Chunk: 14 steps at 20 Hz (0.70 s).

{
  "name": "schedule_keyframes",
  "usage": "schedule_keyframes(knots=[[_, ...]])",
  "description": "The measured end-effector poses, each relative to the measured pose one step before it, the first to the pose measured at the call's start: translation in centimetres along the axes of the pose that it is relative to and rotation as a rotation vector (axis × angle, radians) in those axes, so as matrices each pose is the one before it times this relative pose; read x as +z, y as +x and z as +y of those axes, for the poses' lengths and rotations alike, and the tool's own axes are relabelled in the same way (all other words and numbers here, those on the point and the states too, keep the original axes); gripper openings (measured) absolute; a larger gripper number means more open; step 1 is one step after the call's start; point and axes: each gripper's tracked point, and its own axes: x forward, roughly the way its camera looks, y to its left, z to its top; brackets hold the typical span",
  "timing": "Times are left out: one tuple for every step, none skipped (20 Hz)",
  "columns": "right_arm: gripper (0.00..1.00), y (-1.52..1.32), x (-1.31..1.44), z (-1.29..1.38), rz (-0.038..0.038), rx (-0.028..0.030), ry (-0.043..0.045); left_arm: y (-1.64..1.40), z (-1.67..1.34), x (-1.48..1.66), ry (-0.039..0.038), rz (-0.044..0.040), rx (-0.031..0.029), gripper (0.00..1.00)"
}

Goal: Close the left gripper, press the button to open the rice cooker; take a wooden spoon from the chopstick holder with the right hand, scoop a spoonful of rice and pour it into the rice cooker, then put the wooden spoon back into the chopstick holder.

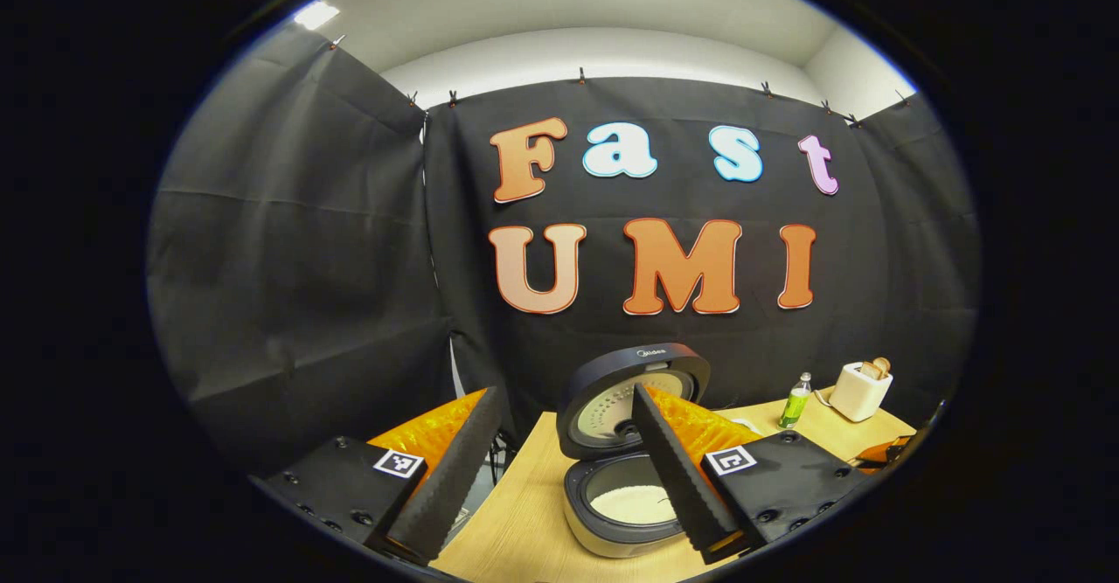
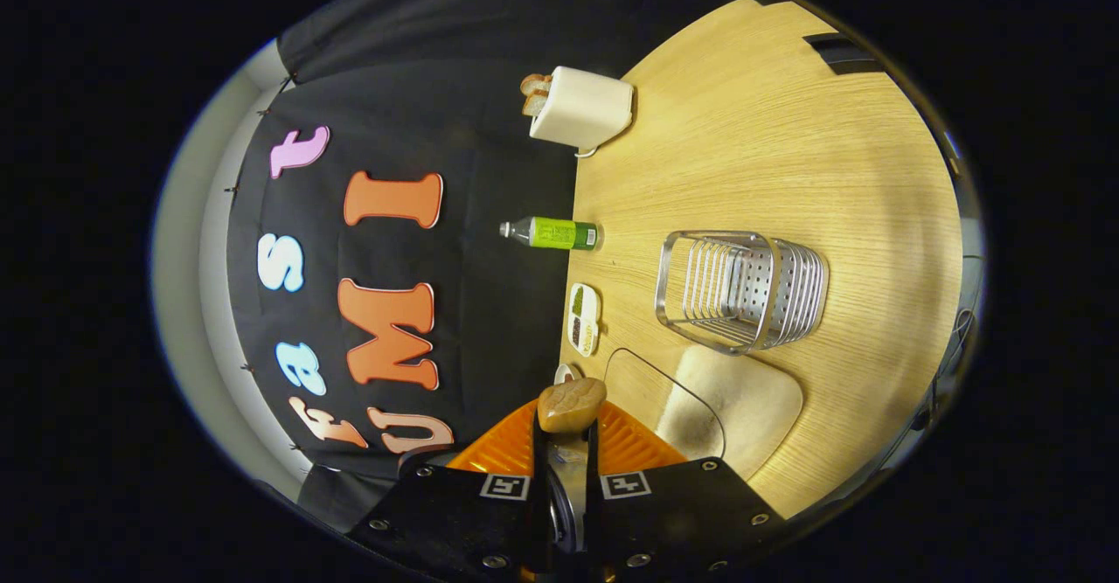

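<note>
Wooden spoon (image 2: 571, 404) clamped between the closed fingers of the right hand-held gripper (image 2: 566, 443), bowl forward, near the chopstick holder (image 2: 743, 290) on the bench (image 2: 787, 146). Left hand-held gripper (image 1: 559, 478) spread wide, empty, before the rice cooker (image 1: 622, 478), lid up, rice inside. Toaster (image 1: 859, 391) and green bottle (image 1: 795, 401) far right.

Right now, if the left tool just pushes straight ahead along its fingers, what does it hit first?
Probably the rice cooker's raised lid, which stands between the open left tool's fingers, ahead of it in the left gripper view. Depth is unclear; aimed a bit higher, it would reach the black cloth wall.
</note>
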Motion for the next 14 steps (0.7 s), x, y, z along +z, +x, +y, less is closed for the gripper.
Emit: schedule_keyframes(knots=[[0.15,-0.241,0.426,0.6,-0.00152,0.00447,-0.00028,0.138,-0.367,0.007,0.00077,-0.00027,-0.00253,1.0],[0.15,-0.201,0.481,0.604,-0.00195,0.00374,-0.00348,0.011,-0.369,-0.021,-0.00224,-0.00028,-0.00266,1.0],[0.15,-0.335,0.47,0.683,-0.00219,0.00395,-0.00351,0.069,-0.321,-0.087,-0.00473,0.00183,-0.00236,1.0],[0.15,-0.151,0.375,0.636,-0.00175,0.00562,0.00082,-0.033,-0.301,-0.041,-0.00738,0.00274,-0.0031,1.0],[0.15,-0.157,0.38,0.884,-0.0015,0.0084,0.00527,0.135,-0.311,-0.134,-0.00832,0.00393,-0.00277,1.0],[0.15,-0.143,0.327,0.843,0.00209,0.0106,0.00906,0.031,-0.117,-0.107,-0.00782,0.00268,0.00043,1.0],[0.16,-0.221,0.216,0.879,0.0045,0.01328,0.01012,0.1,-0.085,-0.031,-0.00767,0.00027,0.0024,1.0],[0.15,-0.164,0.12,0.865,0.00662,0.01213,0.0083,0.065,-0.07,0.072,-0.00561,-0.00157,0.00288,0.99],[0.15,0.062,0.044,0.877,0.00737,0.00582,0.00515,0.031,-0.161,0.023,-0.00406,-0.00135,-0.00151,0.99],[0.16,0.162,-0.014,0.815,0.00588,0.00336,-0.00205,0.085,-0.217,-0.068,-0.00114,0.00275,-0.00462,0.98],[0.15,0.077,0.049,0.907,0.00314,0.00516,-0.00747,0.034,-0.044,-0.129,0.00172,0.002,0.00012,0.98],[0.15,0.216,0.007,0.909,0.0037,0.00496,-0.00851,0.088,0.045,0.018,0.00398,0.0013,0.00384,0.98],[0.15,0.197,-0.089,0.885,0.00561,0.00465,-0.00705,-0.107,0.022,0.068,0.00288,-0.00146,0.0058,0.97],[0.15,0.38,-0.111,0.932,0.00549,0.00908,-0.00661,0.016,0.023,-0.019,0.00021,-0.00263,0.00524,1.0]])
